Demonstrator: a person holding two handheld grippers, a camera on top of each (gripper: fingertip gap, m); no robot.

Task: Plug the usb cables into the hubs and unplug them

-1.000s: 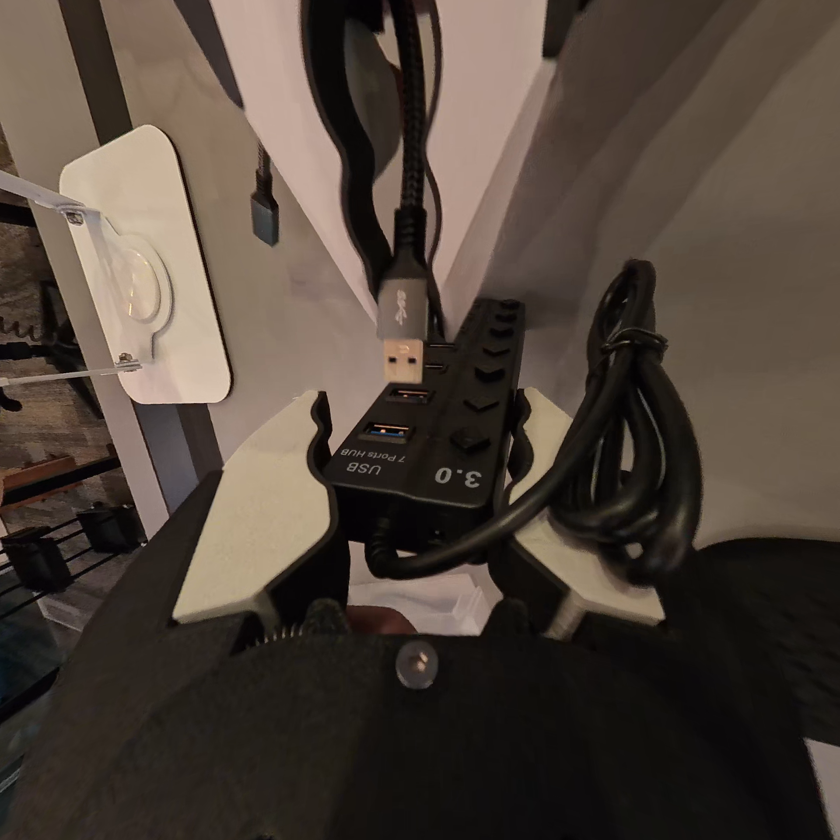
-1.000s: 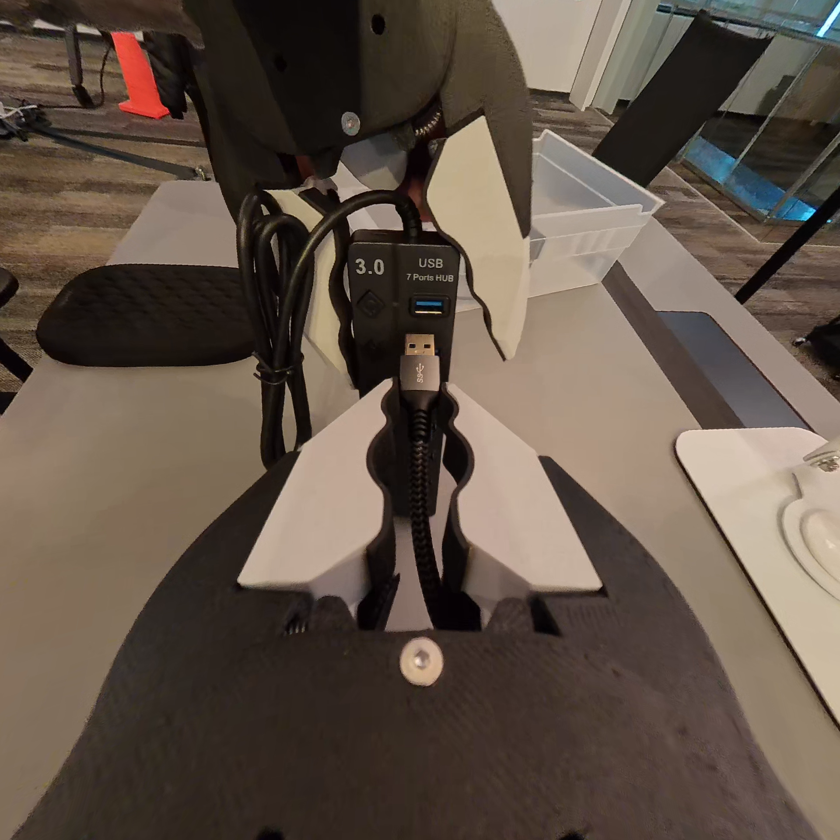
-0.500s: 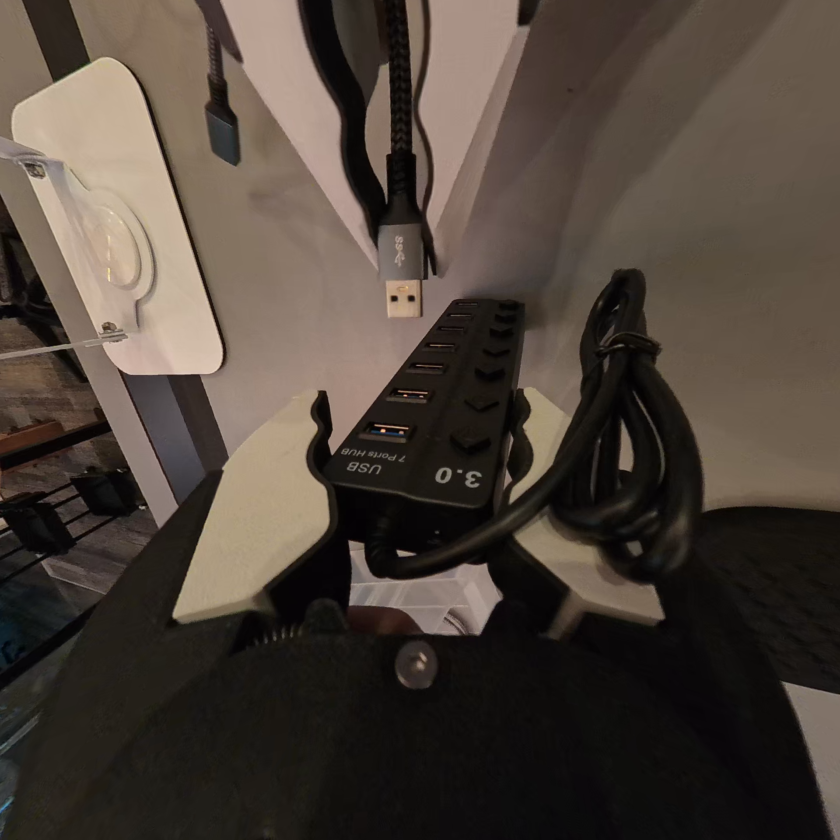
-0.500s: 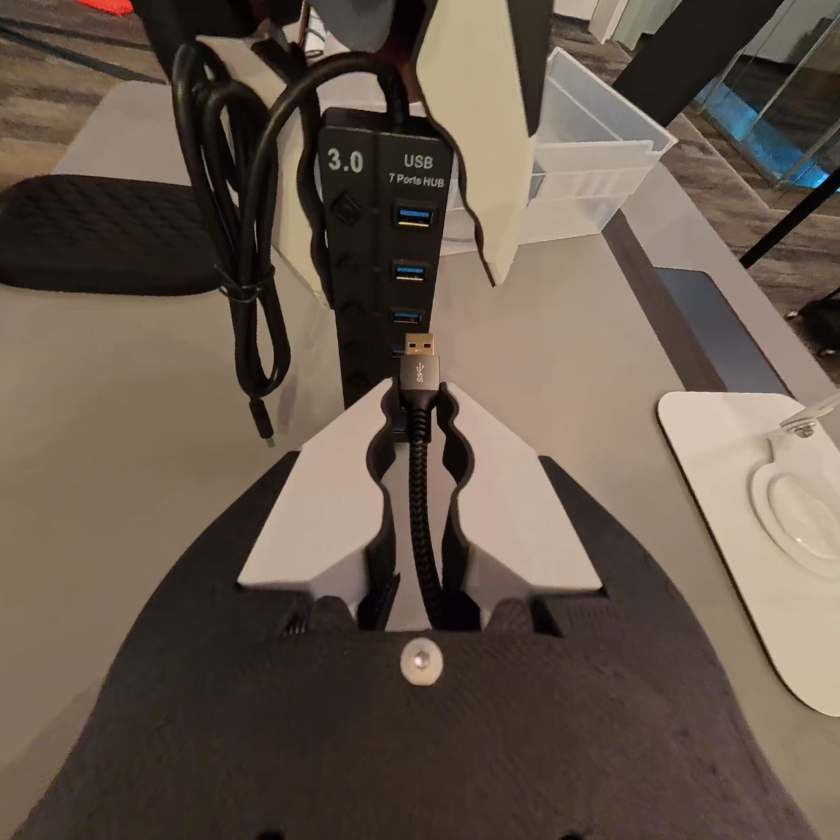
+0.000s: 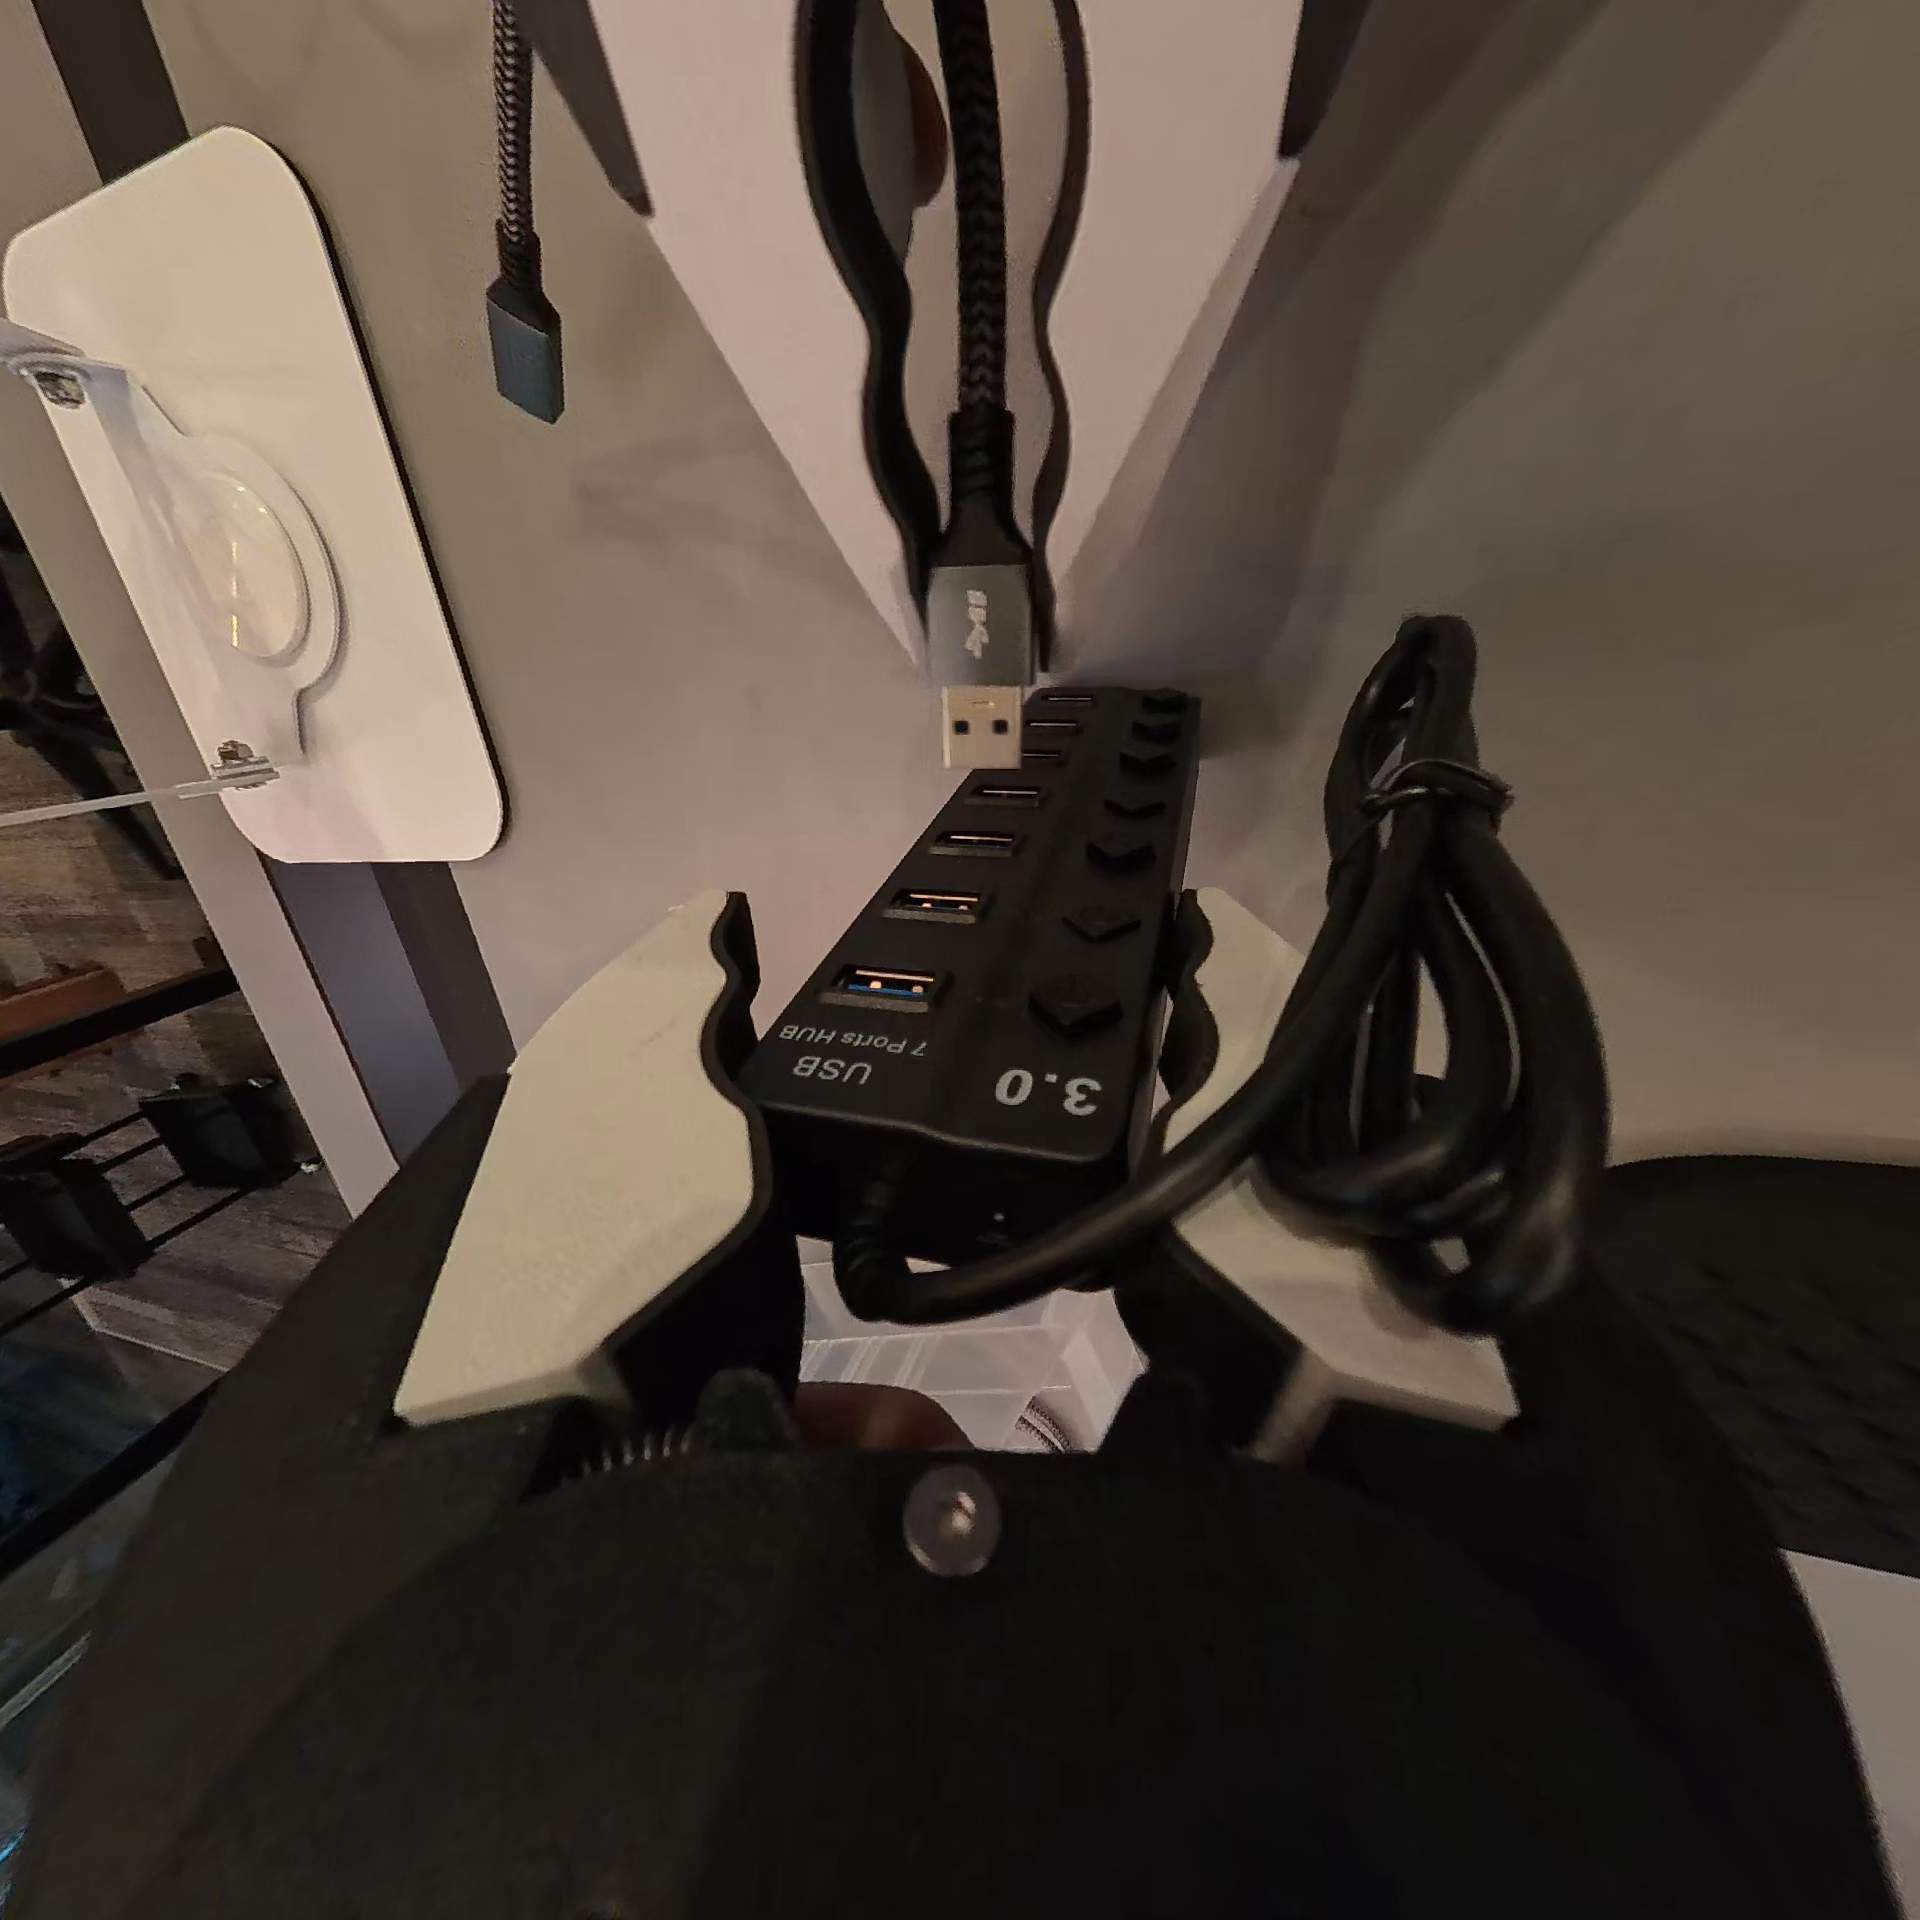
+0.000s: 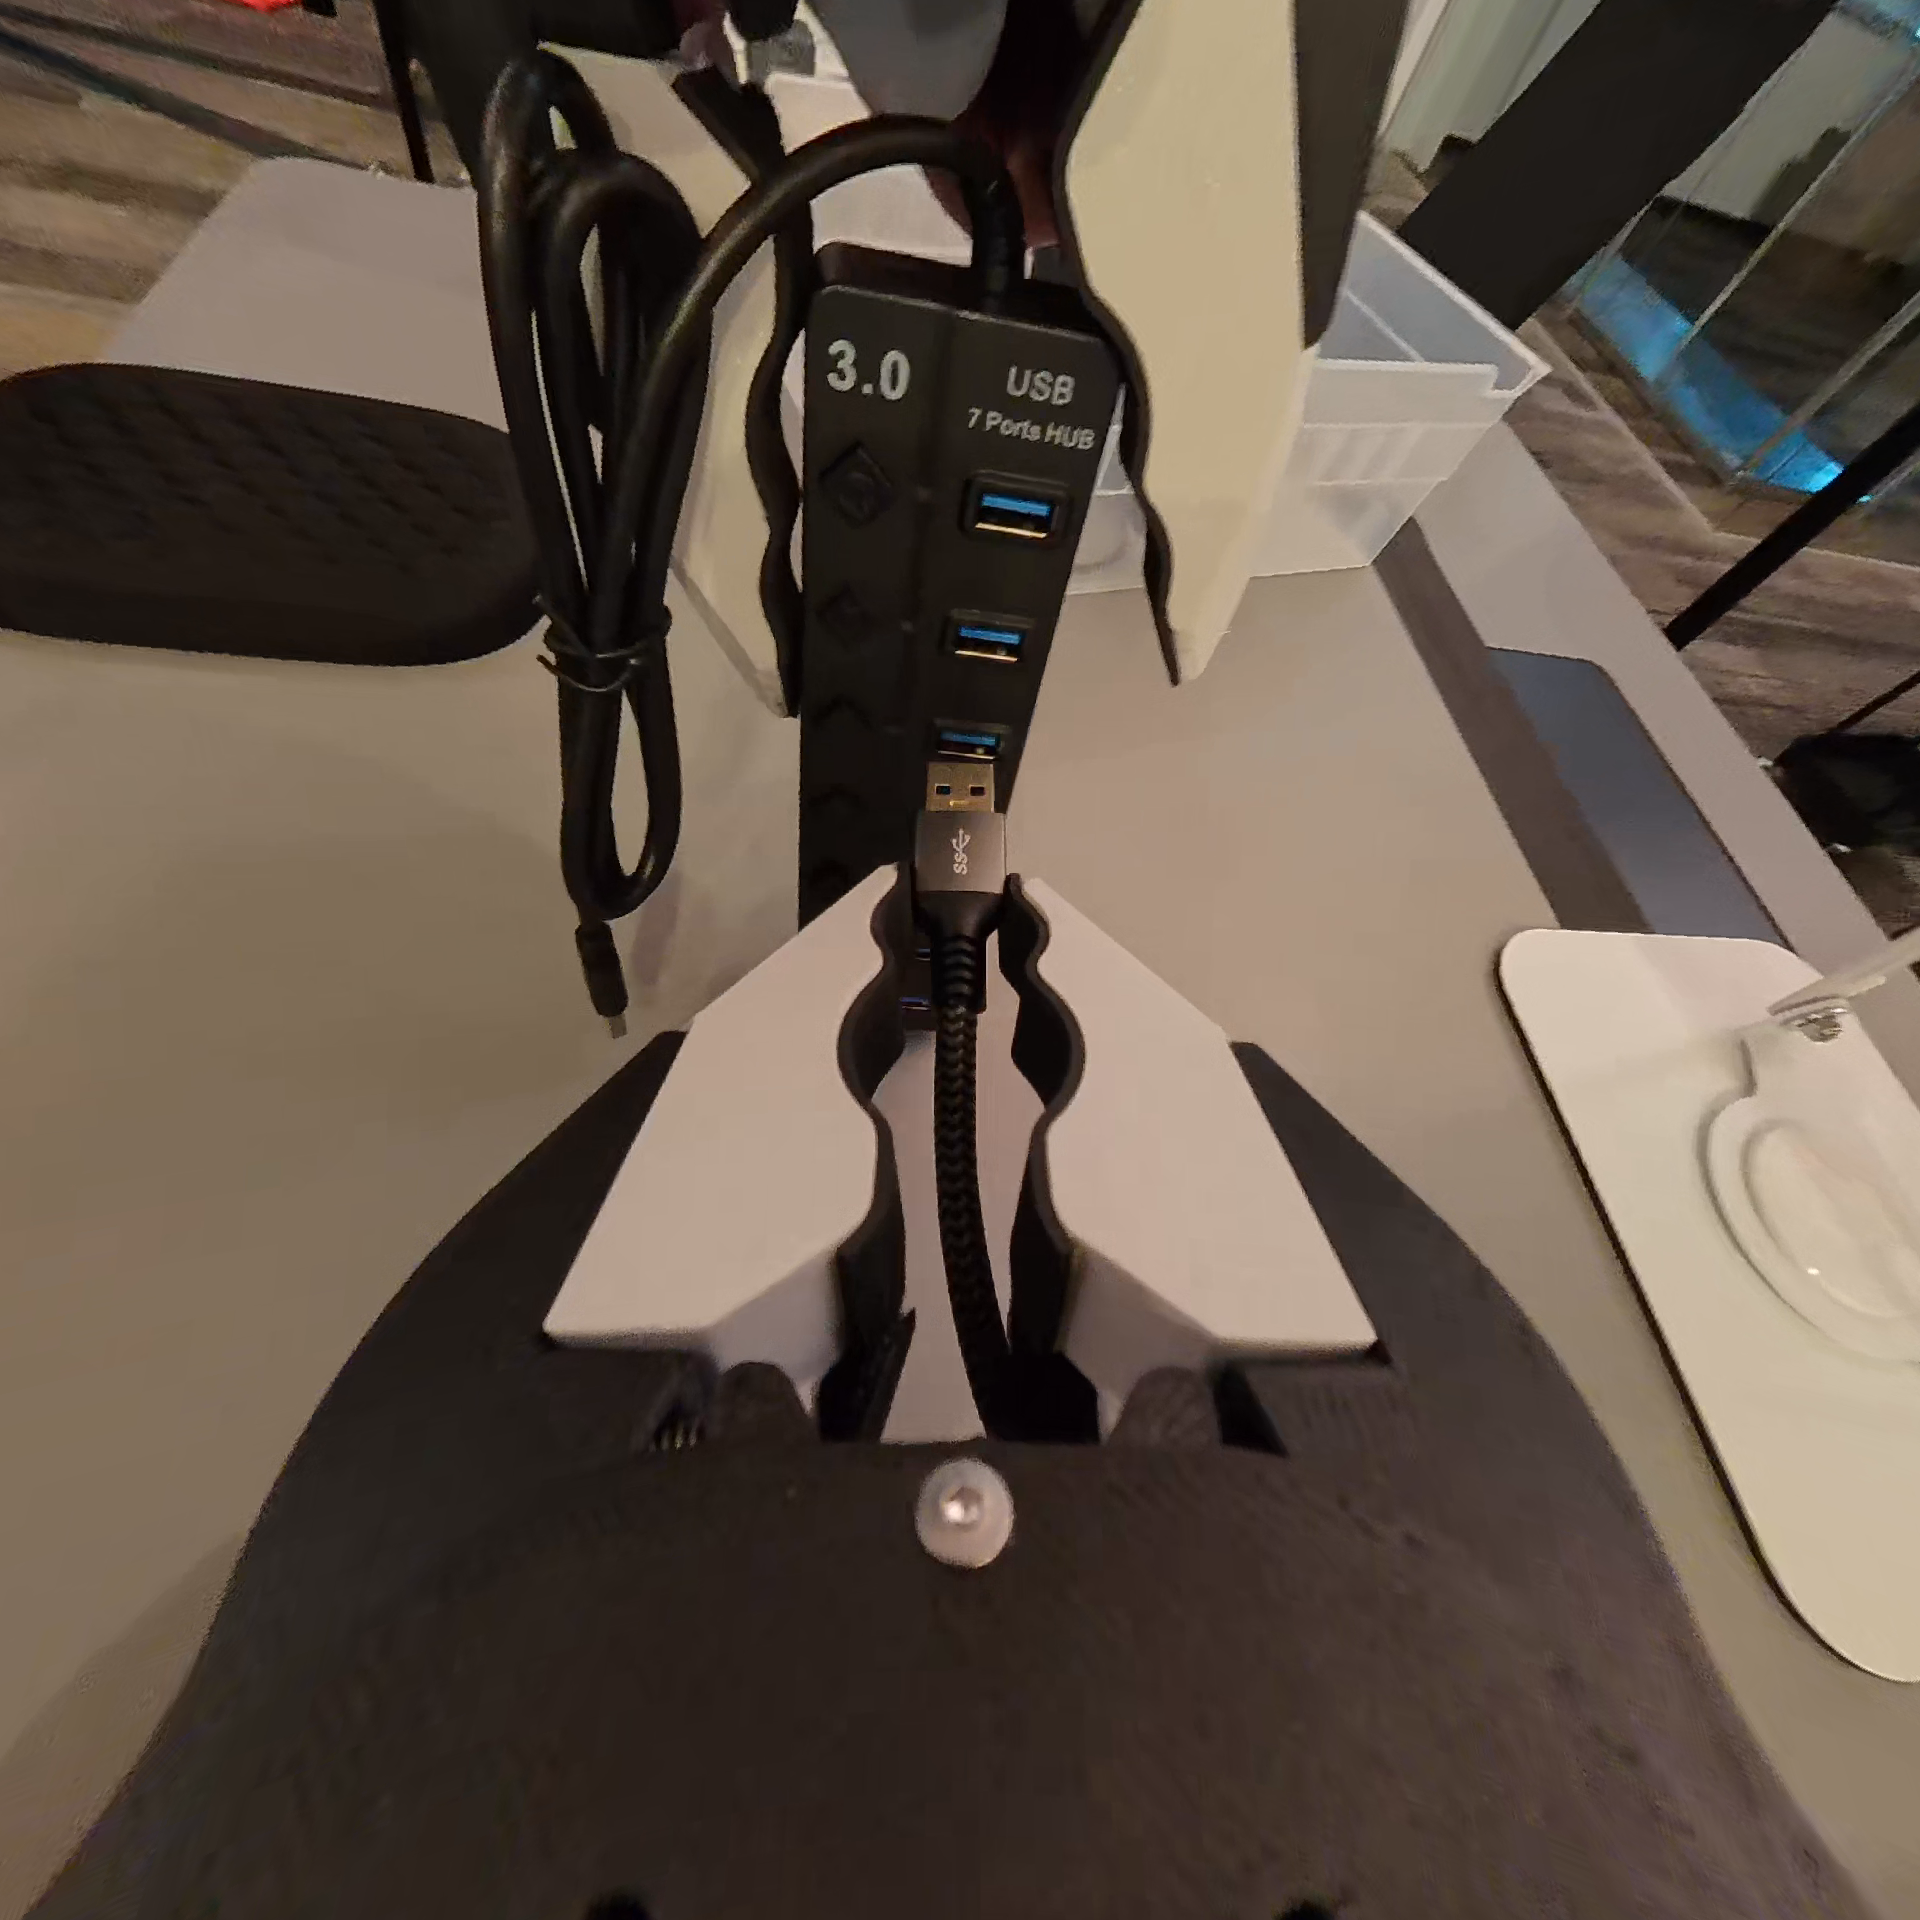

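Two tongs are at work, each clenched on its own thing. The left tongs (image 5: 961, 997) grip the near end of the black hub (image 5: 1023, 935), lifted off the tabletop (image 6: 312, 1039). The right tongs (image 6: 956, 904) hold the braided USB cable (image 6: 961, 1060) just behind its grey plug (image 6: 961, 847). The plug tip hovers close over the hub's middle ports, not inserted. The hub's bundled black cord (image 5: 1455, 987) hangs beside the left tongs.

The left gripper (image 5: 961, 997) has its white fingers (image 5: 613, 1132) clamped on the sides of a black USB hub (image 5: 997, 935), near its cabled end. Facing it, the right gripper (image 6: 958, 904) pinches a braided USB cable (image 6: 961, 1049) just behind the plug, fingertips nearly together.
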